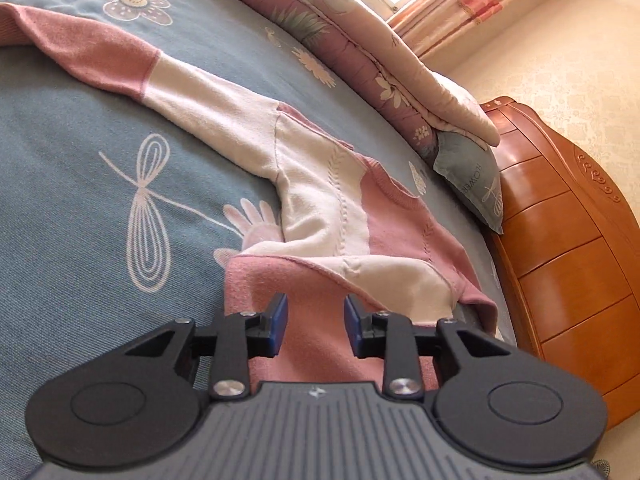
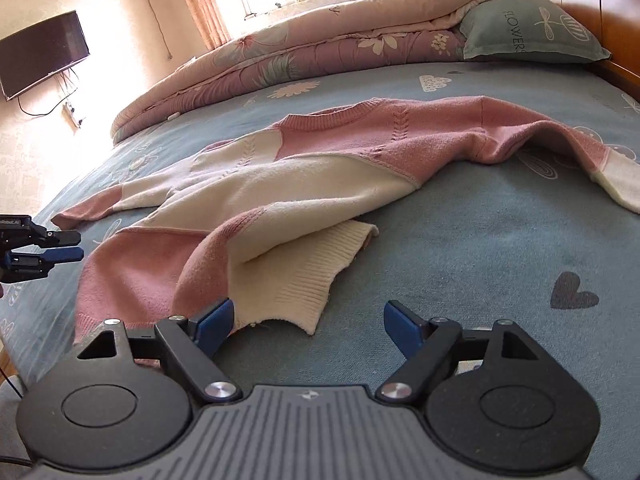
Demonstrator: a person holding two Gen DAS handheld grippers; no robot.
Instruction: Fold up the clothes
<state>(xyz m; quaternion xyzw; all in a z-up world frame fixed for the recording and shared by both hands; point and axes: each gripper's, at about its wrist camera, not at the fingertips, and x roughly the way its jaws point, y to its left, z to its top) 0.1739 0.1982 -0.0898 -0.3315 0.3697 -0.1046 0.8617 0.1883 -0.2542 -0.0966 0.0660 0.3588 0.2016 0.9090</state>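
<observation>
A pink-and-cream sweater (image 2: 320, 168) is lying rumpled on the blue bedspread (image 2: 500, 248). At one o'clock, a pillow (image 2: 532, 32) is reading "FLOWERS". The left gripper (image 1: 316, 322) is hovering partly open, empty; the right gripper (image 2: 308, 326) is gaping wide, empty. A television (image 2: 42, 54) is hanging at ten o'clock.

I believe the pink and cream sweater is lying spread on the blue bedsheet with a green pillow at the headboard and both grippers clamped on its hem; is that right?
Not quite: neither gripper grips it. In the wrist views, the left gripper and right gripper are open above the sweater. The bedsheet and pillow are as described.
</observation>
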